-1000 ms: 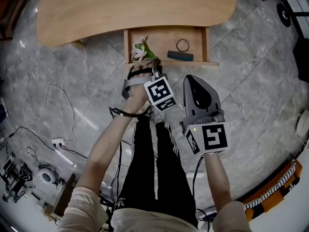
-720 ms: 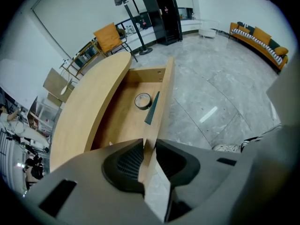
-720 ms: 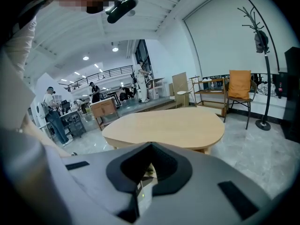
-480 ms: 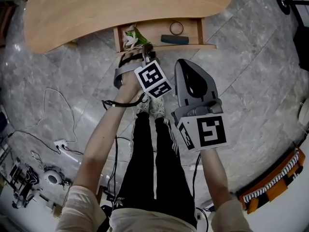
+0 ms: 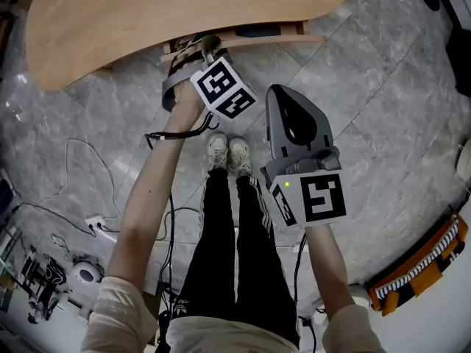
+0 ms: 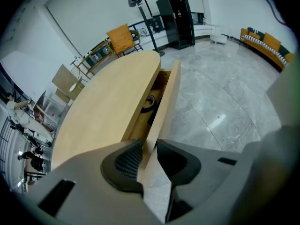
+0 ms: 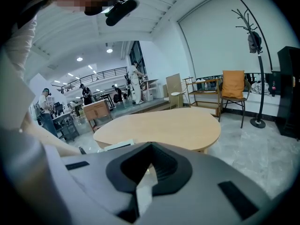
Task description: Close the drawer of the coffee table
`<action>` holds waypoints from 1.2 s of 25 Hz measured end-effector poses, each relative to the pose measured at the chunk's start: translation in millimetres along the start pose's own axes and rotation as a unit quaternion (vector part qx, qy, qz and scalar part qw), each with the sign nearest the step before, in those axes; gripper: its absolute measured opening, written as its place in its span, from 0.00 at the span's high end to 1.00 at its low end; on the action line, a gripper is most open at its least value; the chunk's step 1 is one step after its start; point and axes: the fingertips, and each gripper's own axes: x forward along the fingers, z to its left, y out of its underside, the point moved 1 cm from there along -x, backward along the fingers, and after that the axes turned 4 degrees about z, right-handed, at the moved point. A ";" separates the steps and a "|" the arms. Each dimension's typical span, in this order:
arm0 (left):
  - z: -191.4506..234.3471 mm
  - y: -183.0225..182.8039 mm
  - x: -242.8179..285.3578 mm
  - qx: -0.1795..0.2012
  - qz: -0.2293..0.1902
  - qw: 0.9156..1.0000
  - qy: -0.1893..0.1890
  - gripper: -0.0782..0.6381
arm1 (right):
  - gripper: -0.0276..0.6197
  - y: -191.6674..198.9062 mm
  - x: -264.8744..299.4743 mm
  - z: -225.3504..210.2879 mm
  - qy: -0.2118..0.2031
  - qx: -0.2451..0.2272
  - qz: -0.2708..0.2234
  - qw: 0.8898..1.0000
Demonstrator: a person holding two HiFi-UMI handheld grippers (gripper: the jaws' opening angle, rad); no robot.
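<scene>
- The table (image 5: 184, 13) covers most of the drawer (image 5: 298, 28), which is almost shut beneath it.
- Only a strip of the drawer's inside shows: a ring (image 6: 150, 101) and a dark item (image 5: 257, 31).
- The left gripper (image 6: 149, 149), jaws just opening, straddles the drawer front (image 6: 165, 102), with its pads against both faces.
- The right gripper (image 5: 285, 94) hangs over the floor (image 5: 383, 123), jaws together and empty.
</scene>
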 end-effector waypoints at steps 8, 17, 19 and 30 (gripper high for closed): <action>10.0 2.8 -9.5 -0.152 -0.034 0.987 -0.048 0.70 | 0.95 4.9 2.8 -1.1 0.009 0.028 0.002 1.000; 2.5 31.5 -28.6 -0.461 -0.138 0.877 -0.009 0.88 | 0.95 25.5 -1.5 4.5 -0.006 0.029 0.026 0.999; 4.6 42.3 -22.6 -0.491 -0.149 0.858 -0.022 0.88 | 0.95 30.5 0.4 5.5 -0.011 0.025 0.030 0.999; 16.6 75.2 -4.6 -0.520 -0.259 0.802 -0.140 0.88 | 0.95 66.2 15.4 7.8 -0.024 0.016 0.052 0.998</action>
